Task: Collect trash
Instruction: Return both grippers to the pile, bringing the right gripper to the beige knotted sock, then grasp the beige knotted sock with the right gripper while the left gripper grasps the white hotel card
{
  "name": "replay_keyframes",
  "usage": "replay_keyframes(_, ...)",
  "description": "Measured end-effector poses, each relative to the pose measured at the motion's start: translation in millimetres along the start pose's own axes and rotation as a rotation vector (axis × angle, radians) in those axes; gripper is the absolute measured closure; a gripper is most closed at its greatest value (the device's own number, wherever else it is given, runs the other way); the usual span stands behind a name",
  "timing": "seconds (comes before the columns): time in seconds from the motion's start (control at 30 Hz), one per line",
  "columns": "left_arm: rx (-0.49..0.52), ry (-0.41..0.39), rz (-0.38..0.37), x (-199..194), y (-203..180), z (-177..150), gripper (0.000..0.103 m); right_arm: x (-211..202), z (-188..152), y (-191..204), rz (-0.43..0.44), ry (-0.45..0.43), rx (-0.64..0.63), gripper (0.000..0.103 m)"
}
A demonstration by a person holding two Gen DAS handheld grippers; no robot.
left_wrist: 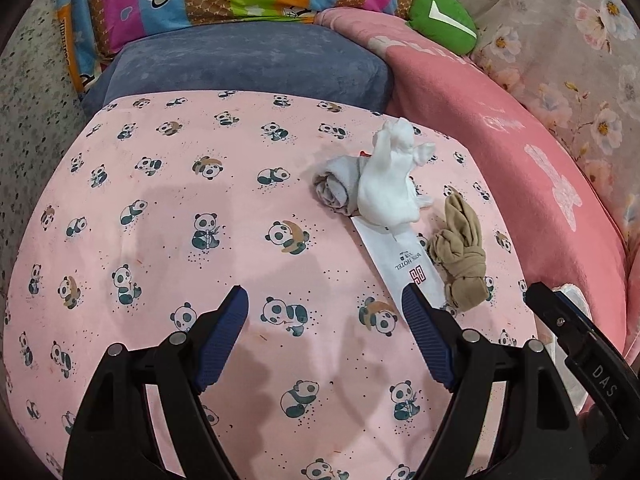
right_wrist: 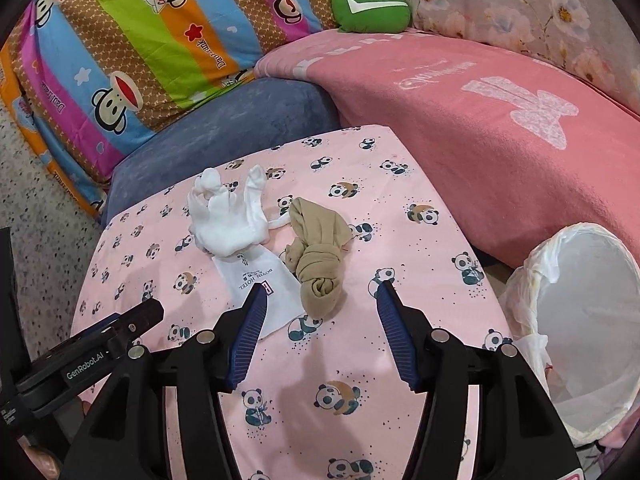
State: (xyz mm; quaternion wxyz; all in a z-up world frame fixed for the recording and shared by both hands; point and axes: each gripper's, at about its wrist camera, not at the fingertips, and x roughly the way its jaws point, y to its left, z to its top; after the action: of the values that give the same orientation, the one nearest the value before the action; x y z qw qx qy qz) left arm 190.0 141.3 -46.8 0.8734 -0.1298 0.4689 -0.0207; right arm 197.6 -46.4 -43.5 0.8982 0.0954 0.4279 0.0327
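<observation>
1. A grey rolled cloth (left_wrist: 336, 186) shows only in the left wrist view, half covered by the white glove (left_wrist: 390, 184); in the right wrist view it is hidden; a small red scrap behind the glove is too little seen to name
2. The white hotel paper sleeve (left_wrist: 404, 260) is partly under the glove, its near end covered by the left claw's (left_wrist: 326, 302) finger; its print reads "HOTEL", the rest hard to make out
3. The bin with a white liner (right_wrist: 576, 280) is cut off at the right edge of the right wrist view, standing just off the counter's right edge
4. The counter (left_wrist: 160, 200) wears a pink panda-print cloth; behind its far edge lie a blue cushion (left_wrist: 240, 68), a striped monkey-print quilt (right_wrist: 140, 40), a pink blanket (right_wrist: 460, 128) and a green pillow (right_wrist: 370, 8)
5. The trash sits toward the counter's far right corner: glove crumpled with fingers up; the tan stocking (right_wrist: 320, 256) knotted into a bundle, just right of the sleeve and touching it
6. Both the left claw and the right claw (right_wrist: 322, 296) are spread wide and hold nothing; the right one hovers near the stocking
</observation>
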Motion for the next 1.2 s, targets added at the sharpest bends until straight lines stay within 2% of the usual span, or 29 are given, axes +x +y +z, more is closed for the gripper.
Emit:
replay_keyframes(0.13,-0.016,0.016,-0.005,10.0,5.2,2.6,0.022,17.8,5.3,3.0,0.001,0.012,0.004,0.043)
replay_keyframes(0.73,-0.024,0.083,-0.028,63.8,-21.1,21.7,0.022,83.4,12.9,-9.2,-0.013,0.082,0.048,0.045)
replay_keyframes(0.83,-0.031,0.108,-0.056,73.2,-24.4,21.2,0.022,85.2,11.2,-16.4,0.019,0.091,0.084,0.051)
replay_keyframes(0.93,-0.022,0.117,-0.051,77.6,-29.2,18.5,0.022,83.1,10.6,-18.9,0.027,0.084,0.064,0.071)
replay_keyframes(1.0,-0.012,0.108,-0.046,77.4,-32.9,17.0,0.022,78.4,9.8,-19.7,0.006,0.07,0.047,0.088)
replay_keyframes(1.03,-0.005,0.105,-0.045,78.0,-35.4,16.5,0.022,75.0,8.8,-19.3,-0.008,0.061,0.036,0.092)
replay_keyframes(1.07,0.005,0.103,-0.042,78.4,-37.7,15.6,0.022,74.0,7.7,-19.7,-0.006,0.065,0.033,0.095)
replay_keyframes(1.2,0.038,0.091,-0.025,80.0,-43.2,14.6,0.023,77.3,10.5,-23.6,0.021,0.075,0.023,0.094)
